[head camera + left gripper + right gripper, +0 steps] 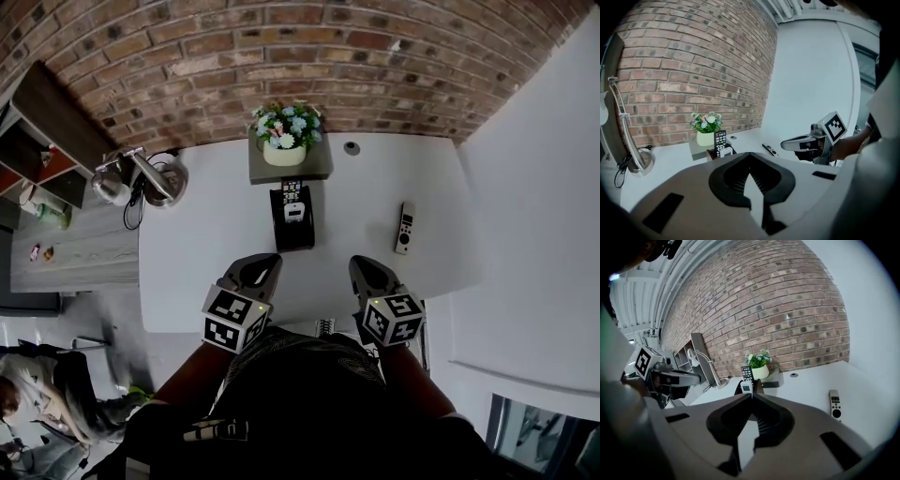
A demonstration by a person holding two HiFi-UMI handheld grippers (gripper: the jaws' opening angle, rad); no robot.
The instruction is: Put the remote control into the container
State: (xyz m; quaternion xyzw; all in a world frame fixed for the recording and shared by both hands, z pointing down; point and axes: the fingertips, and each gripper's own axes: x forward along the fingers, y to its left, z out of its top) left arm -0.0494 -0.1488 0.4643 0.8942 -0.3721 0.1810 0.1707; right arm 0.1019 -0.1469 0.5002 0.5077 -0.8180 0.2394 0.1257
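Hovering over the near edge of the white table point(206, 244), the left gripper point(267, 263) and right gripper point(362, 268) both have jaws closed on nothing, while the grey remote control point(404, 228) lies flat, right of the dark container point(292, 237) and apart from it.

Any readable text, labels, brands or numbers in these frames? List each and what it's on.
No text is legible in any view.
On the grey remote: button marks too small to read.
On the black remote and white remote in the container: labels too small, blurred.
On the marker cubes: black-and-white square patterns, no letters or numbers.
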